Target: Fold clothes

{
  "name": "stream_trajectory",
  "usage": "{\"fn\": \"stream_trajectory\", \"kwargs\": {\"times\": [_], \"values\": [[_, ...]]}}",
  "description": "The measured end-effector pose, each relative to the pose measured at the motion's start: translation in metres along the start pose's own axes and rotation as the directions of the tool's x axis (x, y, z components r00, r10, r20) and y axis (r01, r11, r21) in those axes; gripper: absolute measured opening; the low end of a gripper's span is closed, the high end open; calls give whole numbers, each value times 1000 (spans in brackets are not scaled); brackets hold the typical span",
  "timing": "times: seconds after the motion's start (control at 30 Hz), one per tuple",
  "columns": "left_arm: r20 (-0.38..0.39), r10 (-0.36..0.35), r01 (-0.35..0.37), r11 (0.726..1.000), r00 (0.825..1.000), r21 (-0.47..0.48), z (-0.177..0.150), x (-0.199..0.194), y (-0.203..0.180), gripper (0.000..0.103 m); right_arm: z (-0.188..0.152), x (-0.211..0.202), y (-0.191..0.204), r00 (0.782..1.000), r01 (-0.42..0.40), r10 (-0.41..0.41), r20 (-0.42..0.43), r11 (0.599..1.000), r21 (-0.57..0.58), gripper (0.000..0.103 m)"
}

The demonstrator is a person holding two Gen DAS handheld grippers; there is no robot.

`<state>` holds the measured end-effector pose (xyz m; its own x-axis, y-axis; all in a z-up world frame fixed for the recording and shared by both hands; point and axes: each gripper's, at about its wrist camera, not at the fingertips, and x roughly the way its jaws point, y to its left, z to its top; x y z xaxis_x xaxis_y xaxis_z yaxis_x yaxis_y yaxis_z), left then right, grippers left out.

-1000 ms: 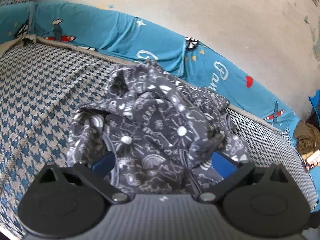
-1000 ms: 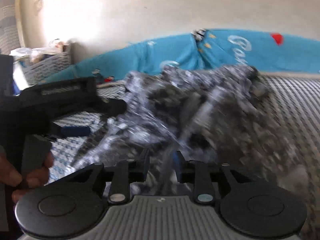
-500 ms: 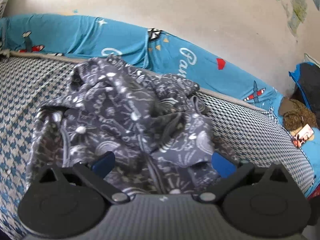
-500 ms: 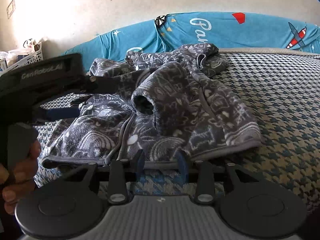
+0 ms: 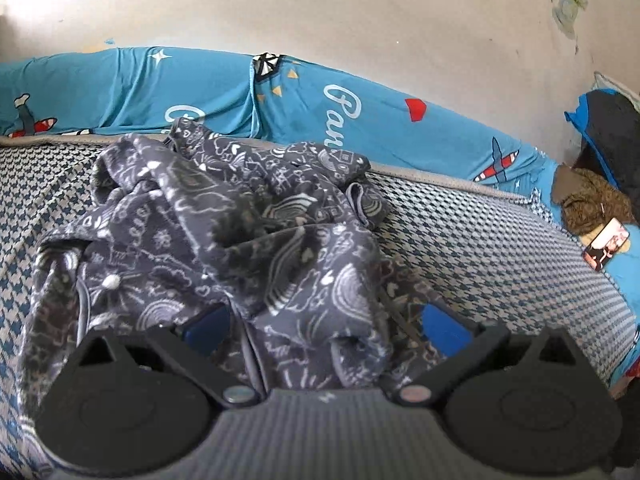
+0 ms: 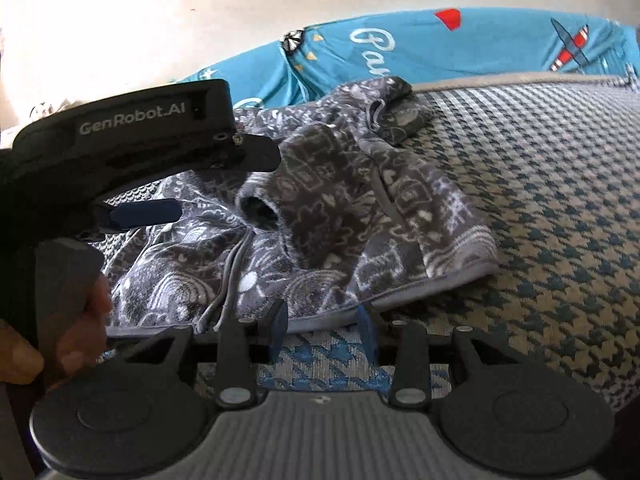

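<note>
A grey fleece jacket (image 5: 224, 216) with white doodle print lies crumpled on the houndstooth bed cover (image 5: 500, 248). My left gripper (image 5: 326, 326) hovers low over its near part, open wide, with loose folds bunched between the blue pads and nothing pinched. In the right wrist view the jacket (image 6: 360, 200) spreads out with one sleeve opening facing me. My right gripper (image 6: 322, 328) stands partly open at the jacket's grey hem, which runs just past the fingertips without being pressed. The left gripper's blue finger (image 6: 148, 212) reaches over the jacket's left side.
A blue printed sheet (image 5: 320, 100) runs along the wall behind the bed. At the far right lie a brown bundle (image 5: 588, 200) and a small card (image 5: 606, 244). A hand (image 6: 68, 344) holds the left gripper's handle. Bare cover (image 6: 540, 200) extends right of the jacket.
The jacket, blurred and in motion a second ago, now lies still on the bed. My right jaws have widened and the hem lies free at their tips. The left gripper shifted sideways over the jacket.
</note>
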<state>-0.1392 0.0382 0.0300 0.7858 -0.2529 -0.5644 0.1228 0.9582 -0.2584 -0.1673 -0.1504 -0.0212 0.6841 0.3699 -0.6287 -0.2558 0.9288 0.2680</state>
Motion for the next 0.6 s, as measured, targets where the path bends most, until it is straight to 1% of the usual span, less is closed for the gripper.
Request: {"fn": "stream_trajectory", "kwargs": {"times": [0.17, 0.3, 0.4, 0.53, 0.6], "values": [[-18, 18, -17, 999, 1000, 27, -1, 7, -9, 103, 0, 1, -10, 999, 16, -14, -35, 998, 59, 38], [-24, 23, -22, 999, 999, 46, -1, 11, -14, 103, 0, 2, -19, 998, -3, 10, -59, 992, 124, 38], [-32, 30, -29, 998, 999, 51, 1, 17, -18, 103, 0, 3, -23, 998, -8, 18, -67, 989, 149, 39], [-40, 83, -80, 994, 996, 76, 6, 30, -24, 103, 1, 0, -23, 998, -12, 20, -54, 988, 151, 39], [-46, 141, -136, 985, 989, 109, 6, 39, -28, 103, 1, 0, -22, 998, -16, 24, -52, 988, 153, 39]]}}
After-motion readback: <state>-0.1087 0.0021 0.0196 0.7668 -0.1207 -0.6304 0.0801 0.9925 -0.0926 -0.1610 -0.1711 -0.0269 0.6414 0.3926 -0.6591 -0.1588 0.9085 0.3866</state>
